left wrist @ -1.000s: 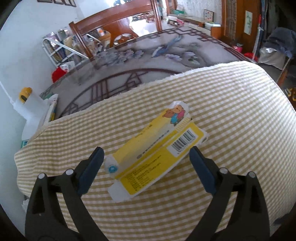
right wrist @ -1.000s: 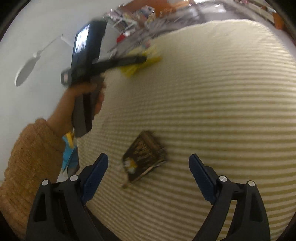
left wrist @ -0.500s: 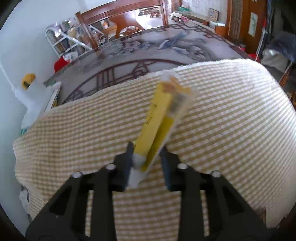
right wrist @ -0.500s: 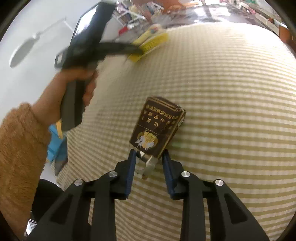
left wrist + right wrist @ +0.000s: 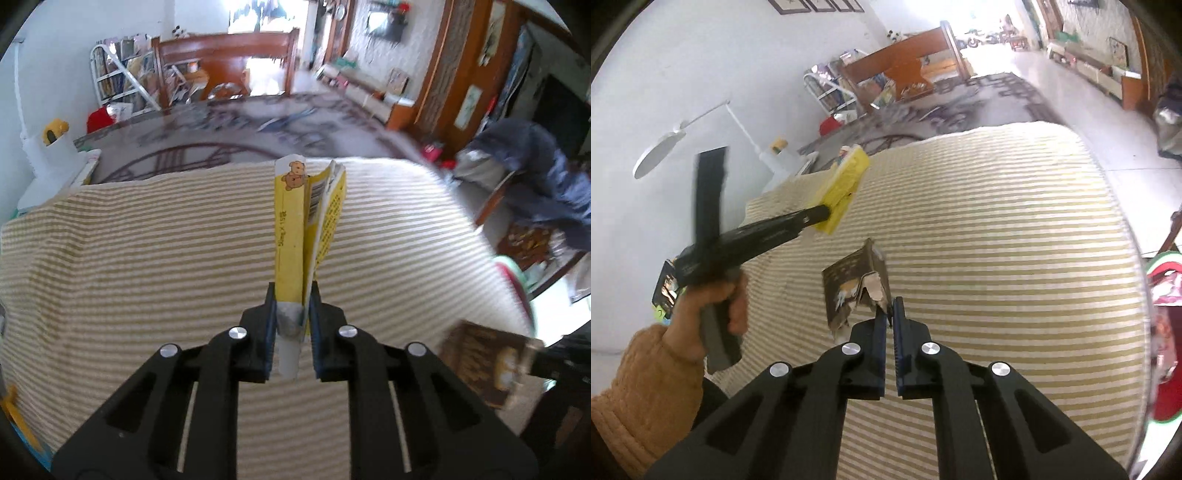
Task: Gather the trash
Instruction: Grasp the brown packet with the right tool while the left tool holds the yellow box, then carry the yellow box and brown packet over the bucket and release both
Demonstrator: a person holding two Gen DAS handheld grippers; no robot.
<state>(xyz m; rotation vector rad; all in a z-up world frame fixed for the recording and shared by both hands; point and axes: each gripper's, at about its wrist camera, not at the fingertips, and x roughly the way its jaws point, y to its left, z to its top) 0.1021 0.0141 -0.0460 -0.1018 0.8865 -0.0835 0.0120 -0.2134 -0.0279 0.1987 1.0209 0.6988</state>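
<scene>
Both hand-held grippers hold trash above the striped bench.

The left hand-held gripper [image 5: 291, 314] is clamped on the lower end of a flattened yellow carton [image 5: 295, 236] printed with a bear, which stands upright out of its jaws, clear of the striped cloth [image 5: 147, 258]. The right hand-held gripper [image 5: 889, 314] is pinched tight on a torn flap of a dark brown carton [image 5: 855, 284], which hangs to the left of its fingertips over the bench.

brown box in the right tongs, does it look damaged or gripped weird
Yes. The brown box is torn open at its near end, with ragged cardboard flaps showing. The right tongs pinch only one torn flap at its edge, so the box hangs off to the side, tilted, above the striped cloth.
</scene>
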